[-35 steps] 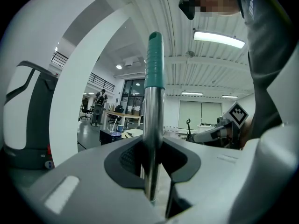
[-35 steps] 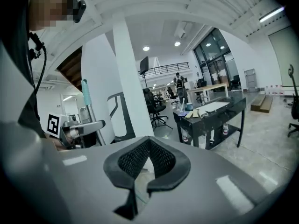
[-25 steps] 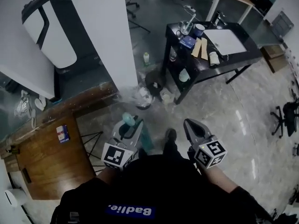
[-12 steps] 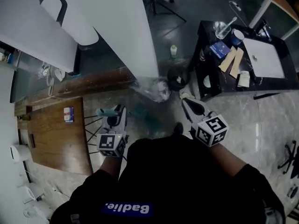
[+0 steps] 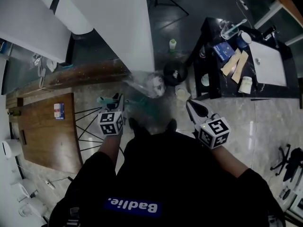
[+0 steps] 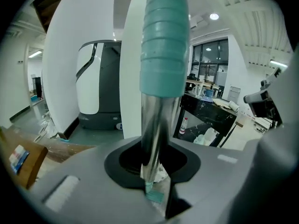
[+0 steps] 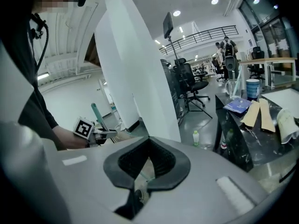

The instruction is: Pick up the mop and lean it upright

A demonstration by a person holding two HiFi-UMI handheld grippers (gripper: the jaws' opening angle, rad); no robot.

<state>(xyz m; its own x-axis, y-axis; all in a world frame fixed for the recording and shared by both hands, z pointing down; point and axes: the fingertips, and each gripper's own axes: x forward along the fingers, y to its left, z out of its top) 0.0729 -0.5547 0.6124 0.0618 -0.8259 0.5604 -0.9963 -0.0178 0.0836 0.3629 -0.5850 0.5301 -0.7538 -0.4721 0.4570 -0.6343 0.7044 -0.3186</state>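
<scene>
The mop has a silver pole [image 6: 156, 125] with a teal ribbed grip [image 6: 163, 41] and stands nearly upright. My left gripper [image 5: 112, 109] is shut on the pole just below the grip. Far below between the jaws, a teal piece of the mop head [image 6: 154, 196] shows near the floor. In the head view the grip's top [image 5: 105, 100] pokes out past the left gripper. My right gripper [image 5: 194, 109] is held out over the floor to the right, shut, with nothing in it. From the right gripper view the left gripper [image 7: 100, 134] and the teal grip [image 7: 96, 113] show at left.
A white pillar [image 5: 123, 22] rises just ahead. At its foot are a clear plastic bag [image 5: 151, 84], a dark bin [image 5: 174, 72] and a small bottle [image 5: 173, 44]. A black table [image 5: 265, 89] with papers stands at right. A wooden tabletop [image 5: 47, 131] and a wire frame [image 5: 87, 124] are at left.
My left gripper has carried the mop handle forward and to the left, closer to the wire frame and the pillar's foot. The right gripper has stayed about where it was.
</scene>
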